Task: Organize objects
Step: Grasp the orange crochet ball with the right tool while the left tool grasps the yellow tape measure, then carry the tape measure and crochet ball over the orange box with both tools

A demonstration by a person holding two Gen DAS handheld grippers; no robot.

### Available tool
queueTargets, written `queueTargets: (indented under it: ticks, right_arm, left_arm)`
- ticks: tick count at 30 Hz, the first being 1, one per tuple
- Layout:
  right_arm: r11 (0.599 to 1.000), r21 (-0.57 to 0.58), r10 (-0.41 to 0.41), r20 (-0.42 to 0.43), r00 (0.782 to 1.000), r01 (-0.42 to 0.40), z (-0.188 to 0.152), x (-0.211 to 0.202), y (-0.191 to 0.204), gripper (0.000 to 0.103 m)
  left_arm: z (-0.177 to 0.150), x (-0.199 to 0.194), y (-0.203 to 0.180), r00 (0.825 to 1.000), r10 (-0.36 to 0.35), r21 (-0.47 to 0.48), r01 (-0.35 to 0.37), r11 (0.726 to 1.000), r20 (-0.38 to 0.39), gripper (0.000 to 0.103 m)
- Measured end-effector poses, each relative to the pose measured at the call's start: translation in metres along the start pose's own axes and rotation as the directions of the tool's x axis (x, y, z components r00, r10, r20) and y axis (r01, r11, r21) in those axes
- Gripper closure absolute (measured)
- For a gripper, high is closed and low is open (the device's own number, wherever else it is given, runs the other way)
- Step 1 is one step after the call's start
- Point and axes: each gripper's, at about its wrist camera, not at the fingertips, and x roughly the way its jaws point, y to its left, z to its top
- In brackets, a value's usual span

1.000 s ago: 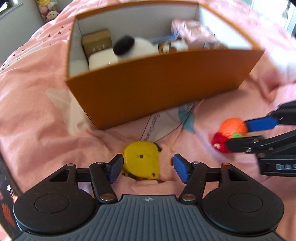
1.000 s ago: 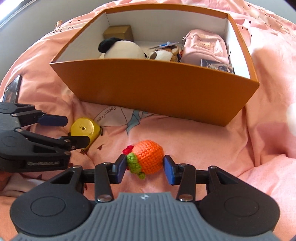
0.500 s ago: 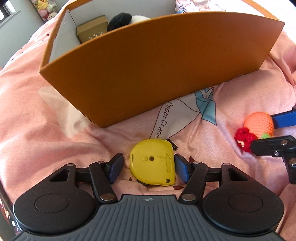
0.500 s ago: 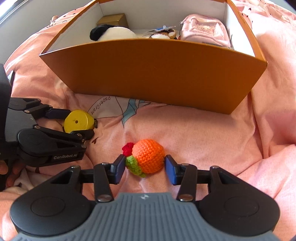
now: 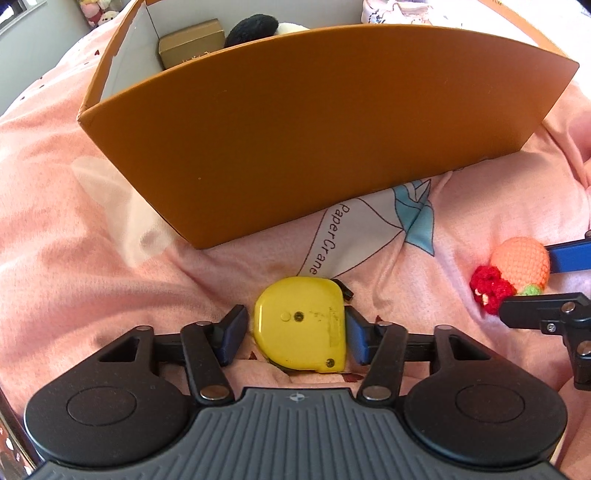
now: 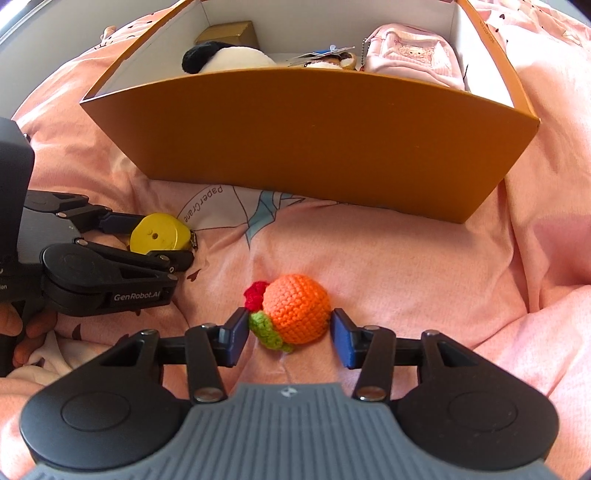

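A yellow tape measure [image 5: 301, 325] lies flat on the pink bedspread between the pads of my left gripper [image 5: 295, 338]; the right pad touches it, the left pad stands a little off. It also shows in the right wrist view [image 6: 160, 238]. An orange crocheted fruit [image 6: 295, 312] with green leaf and red flower lies between the open pads of my right gripper [image 6: 290, 338], with small gaps on both sides. It also shows in the left wrist view [image 5: 521, 264]. The orange box [image 6: 314, 147] stands just beyond both.
The box [image 5: 314, 122] holds a gold carton [image 6: 229, 33], a black-and-white plush [image 6: 225, 61], a small toy [image 6: 332, 61] and a pink pouch [image 6: 413, 55]. The bedspread is rumpled, with a "PaperCrane" print [image 5: 369, 236] in front of the box.
Both grippers have moved down and forward to the bedspread. The left one now straddles the tape measure and has narrowed around it. The right one still straddles the fruit.
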Motion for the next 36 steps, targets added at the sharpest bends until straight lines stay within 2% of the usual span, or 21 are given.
queueTargets:
  ticks: [7,15,21,27,30,36]
  right_arm:
    - [1.000,0.016,0.004,0.024,1.000,-0.004,0.001,-0.009,-0.002,0.050]
    - [1.000,0.012,0.014,0.042,0.999,-0.015,0.001,-0.009,-0.003,0.050]
    - [1.000,0.017,0.012,0.017,1.000,-0.012,0.000,-0.001,-0.004,0.051]
    - [1.000,0.019,0.010,0.054,0.998,-0.011,0.000,-0.014,-0.005,0.055]
    - [1.000,0.000,0.012,0.098,0.995,-0.012,0.004,-0.032,-0.005,0.055]
    - [0.997,-0.023,0.073,0.189,0.979,-0.070,0.023,-0.070,-0.008,0.055]
  left_arm:
    - [-0.004,-0.009,0.007,0.999,-0.027,-0.024,0.028,0.999,0.025,0.046]
    - [-0.010,-0.027,0.023,0.988,-0.135,-0.089,0.141,0.986,0.071,0.046]
    - [-0.012,-0.042,0.027,0.981,-0.175,-0.101,0.184,0.978,0.089,0.046]
    - [-0.011,-0.064,0.003,0.963,-0.236,-0.077,0.246,0.966,0.127,0.046]
    - [-0.006,-0.075,0.007,0.949,-0.272,-0.058,0.284,0.957,0.158,0.046]
    - [0.009,-0.116,0.004,0.922,-0.313,-0.009,0.323,0.946,0.229,0.046]
